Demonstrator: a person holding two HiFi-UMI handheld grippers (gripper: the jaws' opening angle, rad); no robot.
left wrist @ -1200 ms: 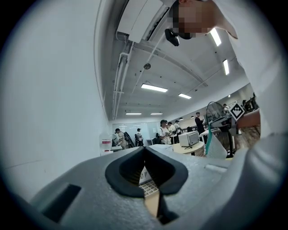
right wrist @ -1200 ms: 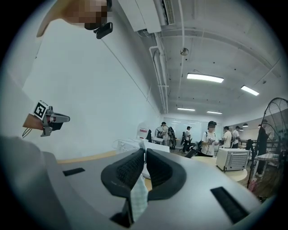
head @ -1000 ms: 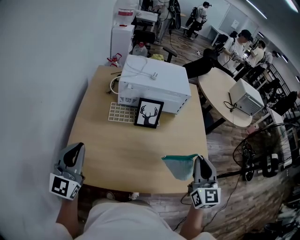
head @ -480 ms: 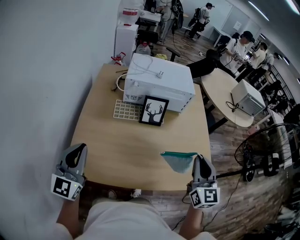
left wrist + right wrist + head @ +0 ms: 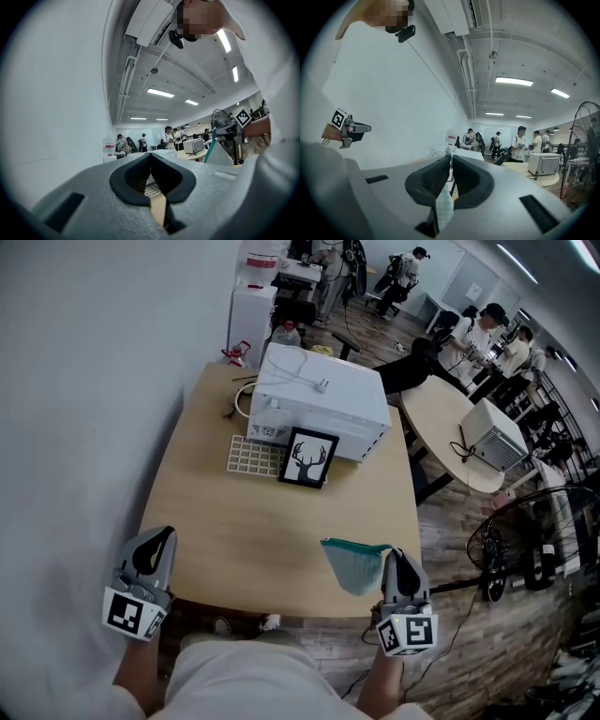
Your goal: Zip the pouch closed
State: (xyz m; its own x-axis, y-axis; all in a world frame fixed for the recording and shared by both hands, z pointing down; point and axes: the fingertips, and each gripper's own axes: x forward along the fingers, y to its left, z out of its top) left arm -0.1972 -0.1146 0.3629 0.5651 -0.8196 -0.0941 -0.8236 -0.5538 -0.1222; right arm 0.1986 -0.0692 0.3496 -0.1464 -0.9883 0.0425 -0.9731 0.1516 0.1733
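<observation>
A teal mesh pouch [image 5: 354, 563] hangs over the near right part of the wooden table [image 5: 244, 531], held by one corner in my right gripper [image 5: 394, 565], which is shut on it. In the right gripper view a pale strip of the pouch [image 5: 443, 206] shows pinched between the dark pads. My left gripper [image 5: 153, 549] is at the table's near left corner, shut with nothing in it; its closed pads [image 5: 151, 173] meet in the left gripper view. From there the pouch [image 5: 216, 152] hangs at the right, under the other gripper.
A white microwave-like box [image 5: 323, 399] with a cable stands at the table's far end. A framed deer picture [image 5: 308, 458] leans on it, beside a cream grid tray [image 5: 255, 457]. A round table [image 5: 450, 427] and people are beyond at right. A white wall runs along the left.
Both grippers stay shut and keep their places in the picture. The table and the things on it have shifted slightly right and away in the head view.
</observation>
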